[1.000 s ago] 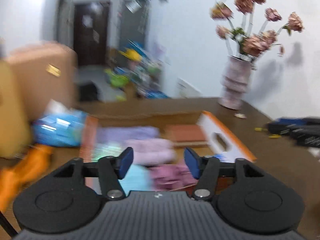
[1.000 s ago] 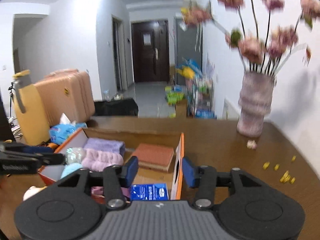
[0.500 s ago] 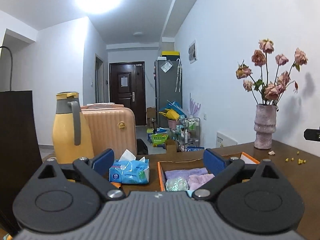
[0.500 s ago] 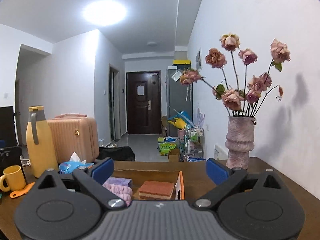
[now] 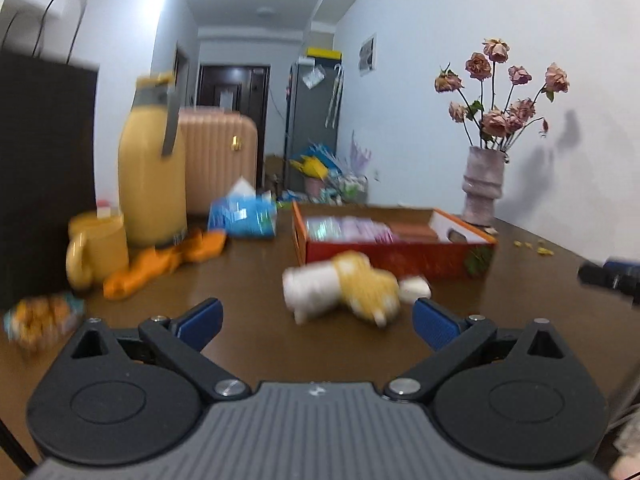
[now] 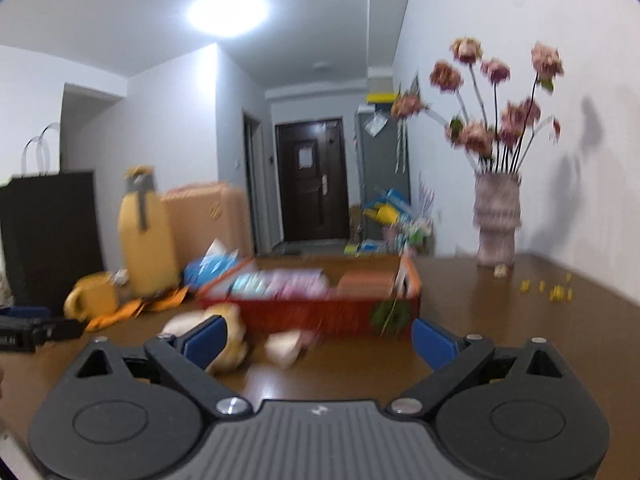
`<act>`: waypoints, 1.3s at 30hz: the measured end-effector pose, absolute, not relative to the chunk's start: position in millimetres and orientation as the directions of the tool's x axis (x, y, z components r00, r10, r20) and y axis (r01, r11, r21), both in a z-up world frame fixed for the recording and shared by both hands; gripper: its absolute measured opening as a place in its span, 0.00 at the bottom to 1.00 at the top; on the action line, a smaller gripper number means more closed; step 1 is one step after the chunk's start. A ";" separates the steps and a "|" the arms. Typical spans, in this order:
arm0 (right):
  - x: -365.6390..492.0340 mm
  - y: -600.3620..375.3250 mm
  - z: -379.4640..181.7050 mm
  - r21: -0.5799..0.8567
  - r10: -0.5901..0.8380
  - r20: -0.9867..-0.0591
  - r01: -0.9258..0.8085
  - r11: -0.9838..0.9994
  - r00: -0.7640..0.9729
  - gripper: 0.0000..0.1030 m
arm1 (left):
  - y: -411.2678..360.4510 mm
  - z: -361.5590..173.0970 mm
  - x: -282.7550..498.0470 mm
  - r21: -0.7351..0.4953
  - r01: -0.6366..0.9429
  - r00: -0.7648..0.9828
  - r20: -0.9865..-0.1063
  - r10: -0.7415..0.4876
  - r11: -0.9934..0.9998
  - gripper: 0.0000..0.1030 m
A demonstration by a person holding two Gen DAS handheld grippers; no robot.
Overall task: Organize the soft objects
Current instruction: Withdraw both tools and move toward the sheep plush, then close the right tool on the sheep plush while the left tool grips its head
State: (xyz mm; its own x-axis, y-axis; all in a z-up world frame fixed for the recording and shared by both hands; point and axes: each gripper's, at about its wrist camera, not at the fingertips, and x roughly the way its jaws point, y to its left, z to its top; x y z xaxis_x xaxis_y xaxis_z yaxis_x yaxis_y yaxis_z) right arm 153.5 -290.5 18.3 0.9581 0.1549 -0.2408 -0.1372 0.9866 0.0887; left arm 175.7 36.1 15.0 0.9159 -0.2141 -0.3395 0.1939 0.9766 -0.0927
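A yellow and white plush toy (image 5: 344,286) lies on the brown table in front of an orange box (image 5: 392,250); it also shows in the right wrist view (image 6: 230,338). The orange box (image 6: 312,312) holds folded soft cloths (image 5: 348,226) and a brown block. My left gripper (image 5: 318,322) is open and empty, just short of the plush toy. My right gripper (image 6: 318,340) is open and empty, with the toy by its left finger (image 6: 202,340). The frames are blurred.
A yellow thermos (image 5: 152,168), a yellow mug (image 5: 96,252), an orange cloth (image 5: 164,260), a blue tissue pack (image 5: 244,214) and a black bag (image 5: 44,168) stand at the left. A vase of dried roses (image 5: 484,184) stands at the back right.
Both grippers have opened wide, pulled back from above the box and dropped low over the table. The plush toy has come into view in front of the box.
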 end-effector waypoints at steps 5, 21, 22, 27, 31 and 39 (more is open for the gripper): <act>137.0 -275.4 -5.1 0.081 0.200 -0.333 -0.184 0.980 0.921 0.96 | 51.5 4.4 177.4 -0.084 0.173 0.906 -0.377 -0.192 0.981 1.00; 287.7 -182.9 -8.5 0.039 0.333 -0.457 -0.355 0.934 0.825 0.87 | 62.4 -13.4 340.0 -0.208 0.229 0.816 -0.491 -0.304 0.951 0.91; 301.8 -176.0 -10.3 0.032 0.342 -0.464 -0.370 0.928 0.817 0.87 | 63.7 -17.1 352.4 -0.235 0.246 0.797 -0.504 -0.335 0.940 0.88; 353.8 -158.6 -22.4 0.027 0.366 -0.518 -0.413 0.910 0.773 0.58 | 66.1 -32.7 389.2 -0.323 0.273 0.738 -0.534 -0.413 0.906 0.69; 355.2 -163.5 -32.0 0.089 0.409 -0.551 -0.436 0.896 0.728 0.47 | 65.6 -35.5 383.4 -0.373 0.324 0.691 -0.535 -0.487 0.869 0.51; 276.4 -211.7 -31.8 0.261 0.511 -0.538 -0.444 0.857 0.670 0.45 | 41.3 -30.5 283.9 -0.325 0.395 0.739 -0.443 -0.507 0.859 0.55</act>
State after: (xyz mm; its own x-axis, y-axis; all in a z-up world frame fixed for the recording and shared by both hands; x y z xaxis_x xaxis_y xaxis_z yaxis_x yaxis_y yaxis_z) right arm 276.4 -211.7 -31.8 0.6705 0.5113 -0.5376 -0.4443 0.8570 0.2610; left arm 283.9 41.3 -30.5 0.7391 -0.5073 -0.4431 0.3952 0.8593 -0.3246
